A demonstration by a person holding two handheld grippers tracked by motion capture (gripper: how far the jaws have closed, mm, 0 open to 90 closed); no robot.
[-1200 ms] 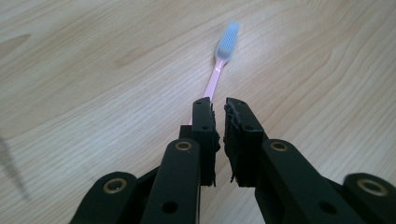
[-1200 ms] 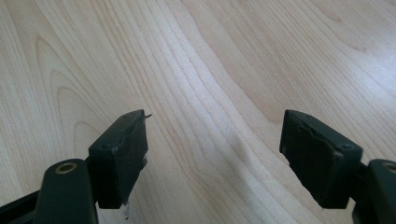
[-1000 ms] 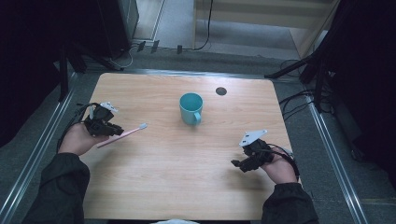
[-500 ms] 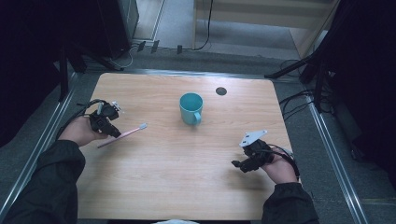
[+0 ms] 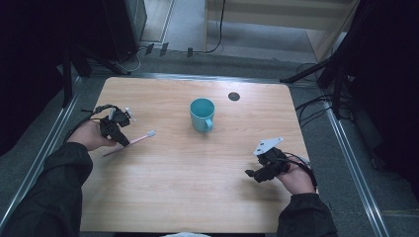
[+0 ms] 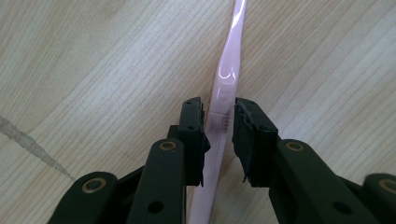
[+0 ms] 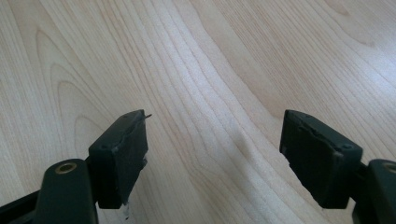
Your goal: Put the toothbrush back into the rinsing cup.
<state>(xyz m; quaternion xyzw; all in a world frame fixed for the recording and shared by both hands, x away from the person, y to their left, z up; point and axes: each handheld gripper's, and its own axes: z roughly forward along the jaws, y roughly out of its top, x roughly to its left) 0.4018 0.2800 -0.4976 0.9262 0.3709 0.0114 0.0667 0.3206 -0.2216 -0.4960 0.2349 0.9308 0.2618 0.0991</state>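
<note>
Toothbrush (image 6: 227, 79) between left gripper (image 6: 218, 119) jaws, just opening, pointing down at table (image 5: 197, 187).

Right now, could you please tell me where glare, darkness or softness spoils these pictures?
High view: the wooden table is evenly lit, the surroundings fall into deep shadow. Left gripper view: a white glare spot sits on the pink toothbrush handle, whose far end blurs. Right gripper view: a broad pale sheen washes the wood grain.

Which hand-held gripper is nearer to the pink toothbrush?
The left hand-held gripper: the pink toothbrush lies between its jaws. The right hand-held gripper is far across the table, beyond the teal mug.
</note>
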